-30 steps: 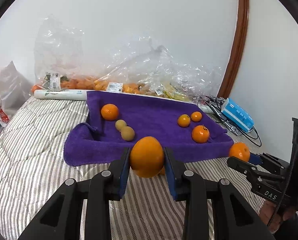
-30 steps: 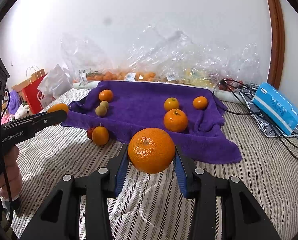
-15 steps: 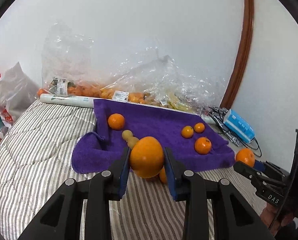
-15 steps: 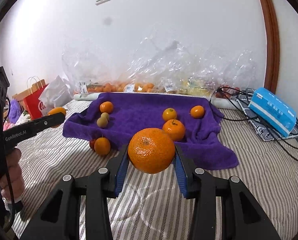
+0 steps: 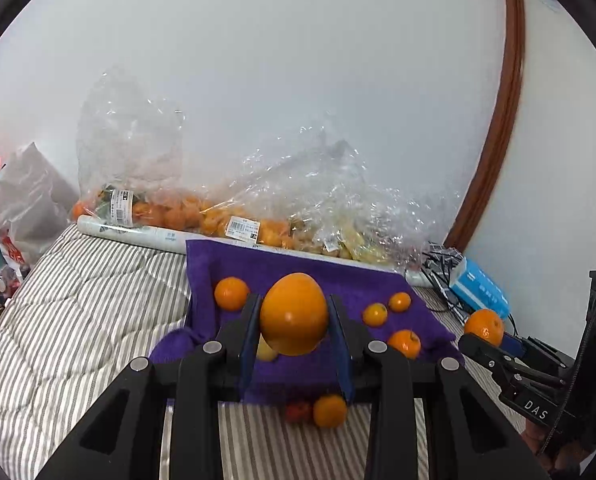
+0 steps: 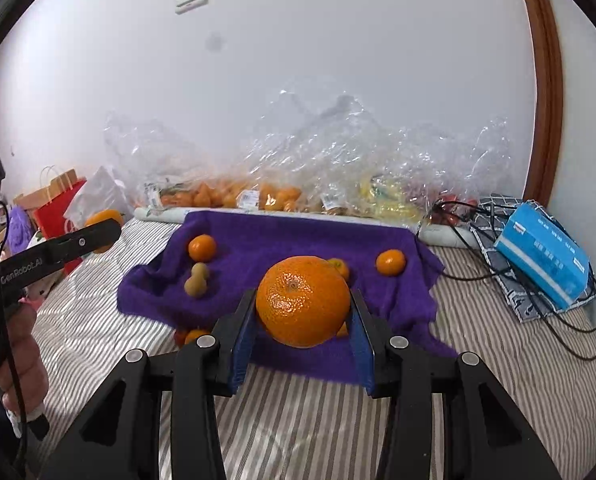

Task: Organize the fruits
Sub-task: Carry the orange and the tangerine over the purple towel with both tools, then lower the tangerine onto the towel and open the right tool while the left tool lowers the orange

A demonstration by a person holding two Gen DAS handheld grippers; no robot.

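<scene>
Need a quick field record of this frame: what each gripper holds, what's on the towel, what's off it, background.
left gripper: shut on smooth orange
right gripper: shut on dimpled orange
surface: striped bedcover
purple towel: small oranges and two olive-brown fruits lying on it
off towel: small orange and red fruit on the bedcover at the towel's near edge
background: clear fruit bags along the wall
right side: blue box, black cables
</scene>
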